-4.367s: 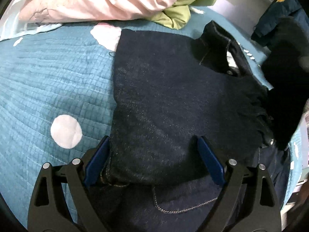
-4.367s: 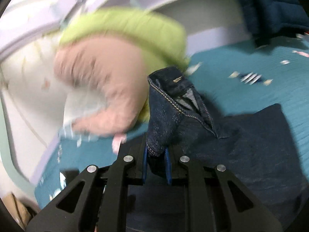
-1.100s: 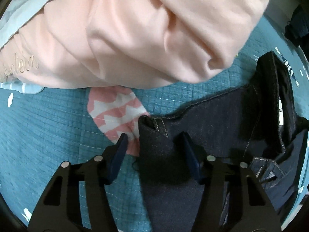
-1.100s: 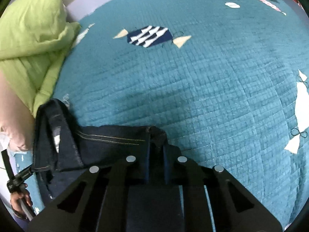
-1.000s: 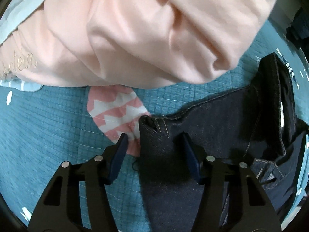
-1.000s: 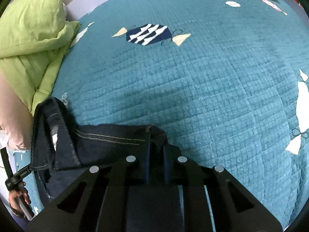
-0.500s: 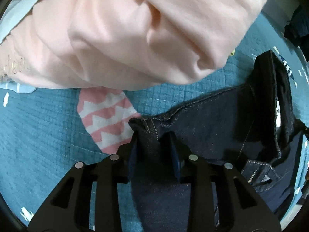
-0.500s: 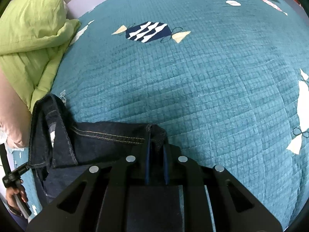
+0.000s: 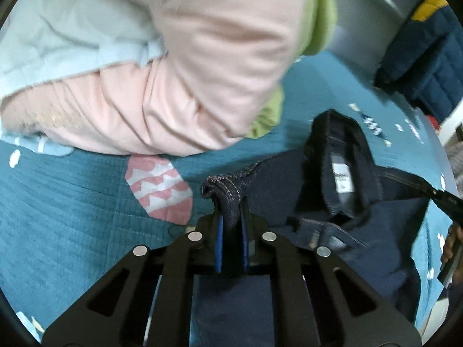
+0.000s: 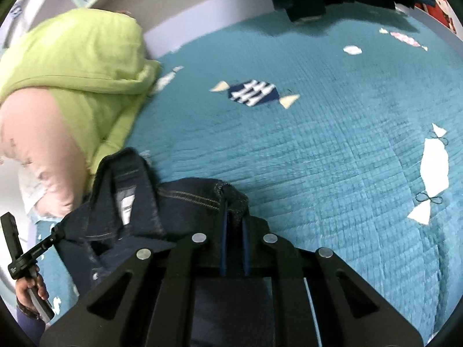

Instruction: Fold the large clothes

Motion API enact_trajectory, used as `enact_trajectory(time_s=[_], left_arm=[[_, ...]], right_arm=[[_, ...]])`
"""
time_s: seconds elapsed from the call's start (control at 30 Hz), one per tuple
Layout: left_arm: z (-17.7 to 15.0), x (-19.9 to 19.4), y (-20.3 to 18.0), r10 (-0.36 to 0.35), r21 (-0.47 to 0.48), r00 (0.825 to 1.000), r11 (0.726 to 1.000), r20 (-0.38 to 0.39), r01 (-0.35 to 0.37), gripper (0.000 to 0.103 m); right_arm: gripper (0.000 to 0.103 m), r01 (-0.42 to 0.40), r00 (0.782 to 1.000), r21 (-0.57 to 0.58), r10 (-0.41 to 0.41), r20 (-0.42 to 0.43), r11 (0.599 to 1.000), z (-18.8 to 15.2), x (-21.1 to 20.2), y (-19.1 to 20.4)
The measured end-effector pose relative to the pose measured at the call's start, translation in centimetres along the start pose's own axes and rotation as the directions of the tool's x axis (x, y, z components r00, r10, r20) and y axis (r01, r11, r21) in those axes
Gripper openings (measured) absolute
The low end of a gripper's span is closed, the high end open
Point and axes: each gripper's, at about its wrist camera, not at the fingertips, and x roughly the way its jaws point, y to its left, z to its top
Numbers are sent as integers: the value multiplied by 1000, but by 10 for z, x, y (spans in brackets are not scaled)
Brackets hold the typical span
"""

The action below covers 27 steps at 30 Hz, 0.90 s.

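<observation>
Both grippers — left gripper, right gripper — clamped on jeans waistband corners, open quilt beyond.

Likely a bedroom — quilted bedspread, piled clothes

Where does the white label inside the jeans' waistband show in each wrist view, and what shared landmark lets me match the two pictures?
Left wrist: the white label sits right of centre, inside the raised waistband of the jeans.
Right wrist: the white label sits lower left, inside the same waistband, beside the lime-green garment.
Shared landmark: the navy-and-white candy print on the teal bedspread, small at upper right in the left view.
</observation>
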Motion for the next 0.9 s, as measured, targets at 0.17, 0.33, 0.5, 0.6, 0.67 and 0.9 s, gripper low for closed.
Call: enact_trajectory(time_s=[0.17, 0.33, 0.5, 0.6, 0.67, 0.9], left_arm=[[-38, -48, -19, -30, -6, 999, 1000, 28, 30, 8], [-73, -81, -26, -56, -33, 997, 998, 48, 58, 8], [-123, -124, -19, -86, -65, 994, 994, 60, 90, 8], [-160, -147, -19, -98, -78, 993, 992, 60, 102, 8], [-189, -168, -18, -109, -87, 992, 990, 60, 114, 8], [-305, -193, -15, -106, -125, 994, 987, -37, 100, 8]], right_arm=[[7, -44, 999, 0, 44, 17, 999, -16, -43, 3], [7, -71, 997, -2, 71, 16, 997, -40, -93, 2], [7, -88, 996, -3, 88, 16, 996, -75, -147, 4], [7, -97, 995, -6, 97, 6, 995, -104, -179, 4], [8, -94, 996, -9, 93, -14, 996, -128, -197, 3], [8, -76, 990, 55, 82, -117, 996, -222, -225, -37]])
